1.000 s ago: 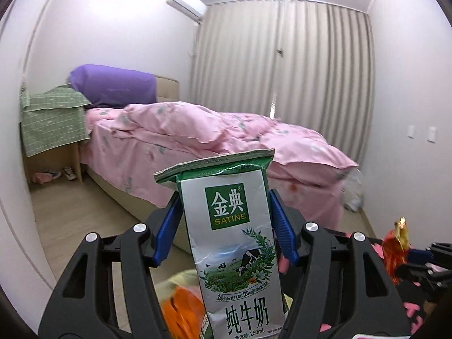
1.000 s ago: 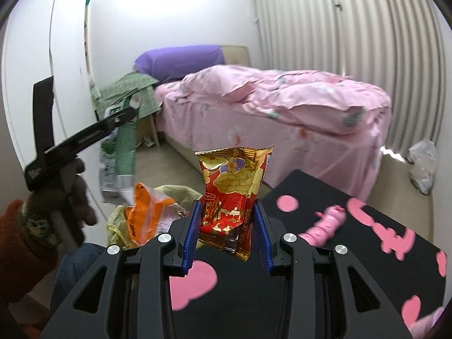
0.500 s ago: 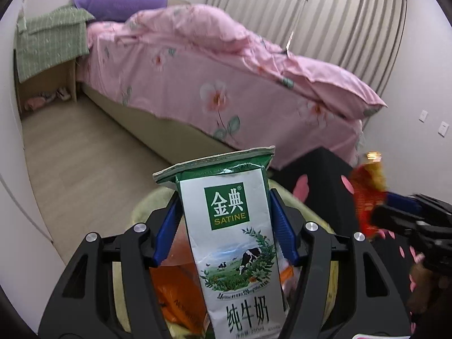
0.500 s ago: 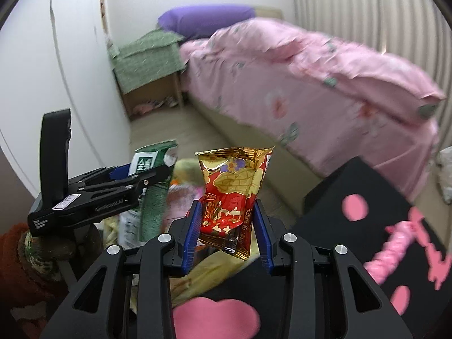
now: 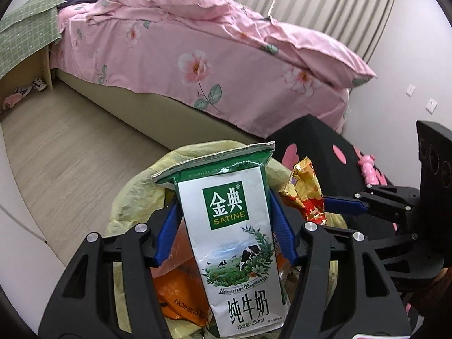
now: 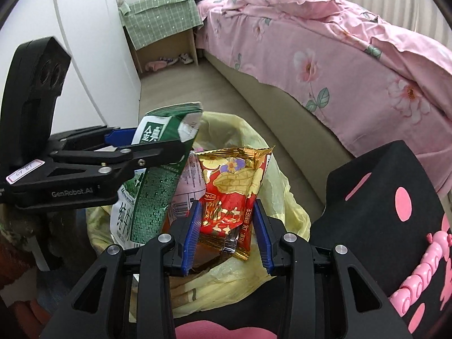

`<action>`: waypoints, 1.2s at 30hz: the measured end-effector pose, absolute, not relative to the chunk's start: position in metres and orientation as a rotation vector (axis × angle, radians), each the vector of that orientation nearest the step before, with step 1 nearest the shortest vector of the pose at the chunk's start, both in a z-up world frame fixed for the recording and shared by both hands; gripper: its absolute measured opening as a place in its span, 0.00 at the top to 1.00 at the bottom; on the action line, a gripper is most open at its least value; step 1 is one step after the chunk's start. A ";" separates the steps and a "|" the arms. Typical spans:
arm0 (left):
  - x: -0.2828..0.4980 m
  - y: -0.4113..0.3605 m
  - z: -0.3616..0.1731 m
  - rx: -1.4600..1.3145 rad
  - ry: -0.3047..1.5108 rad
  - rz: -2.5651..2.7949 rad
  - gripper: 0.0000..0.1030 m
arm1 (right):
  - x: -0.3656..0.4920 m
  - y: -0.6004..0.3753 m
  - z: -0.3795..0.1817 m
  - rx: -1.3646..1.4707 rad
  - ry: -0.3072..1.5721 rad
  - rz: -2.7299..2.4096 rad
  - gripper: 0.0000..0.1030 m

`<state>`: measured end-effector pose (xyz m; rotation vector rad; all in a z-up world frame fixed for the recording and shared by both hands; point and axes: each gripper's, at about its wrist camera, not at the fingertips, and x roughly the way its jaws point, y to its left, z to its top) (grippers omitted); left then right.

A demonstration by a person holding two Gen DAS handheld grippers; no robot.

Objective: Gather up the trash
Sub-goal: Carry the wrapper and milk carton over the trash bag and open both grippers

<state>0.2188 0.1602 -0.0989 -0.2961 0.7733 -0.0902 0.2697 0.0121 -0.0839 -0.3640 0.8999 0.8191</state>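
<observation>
Bedroom, pink bed (image 5: 226, 65) behind, yellow trash bag (image 6: 282, 195) on the floor beside it. Left gripper (image 5: 224, 226) clamps an upright milk carton (image 5: 234, 240) over the bag's mouth. Right gripper (image 6: 226, 226) pinches a red-gold snack wrapper (image 6: 234, 195), also above the bag, just beside the carton.

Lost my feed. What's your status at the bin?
Left hand-held gripper clamps milk carton. Right hand-held gripper clamps snack wrapper. Both over yellow trash bag. Nothing blocking.

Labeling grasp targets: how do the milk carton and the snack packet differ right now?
The milk carton is a tall white-and-green box; the snack packet is a shorter, crinkled red-and-gold foil. The carton sits in the left hand-held gripper, the packet in the right hand-held gripper. Both are clamped upright over the yellow bag.
</observation>
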 end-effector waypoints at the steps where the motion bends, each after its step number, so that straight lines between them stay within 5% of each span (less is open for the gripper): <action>1: 0.220 0.160 -0.101 -0.292 0.783 -0.096 0.45 | 0.270 0.012 -0.084 -0.370 0.902 0.819 0.66; 36: 0.242 0.180 -0.112 -0.412 0.899 -0.198 0.45 | 0.269 0.007 -0.092 -0.369 0.897 0.814 0.66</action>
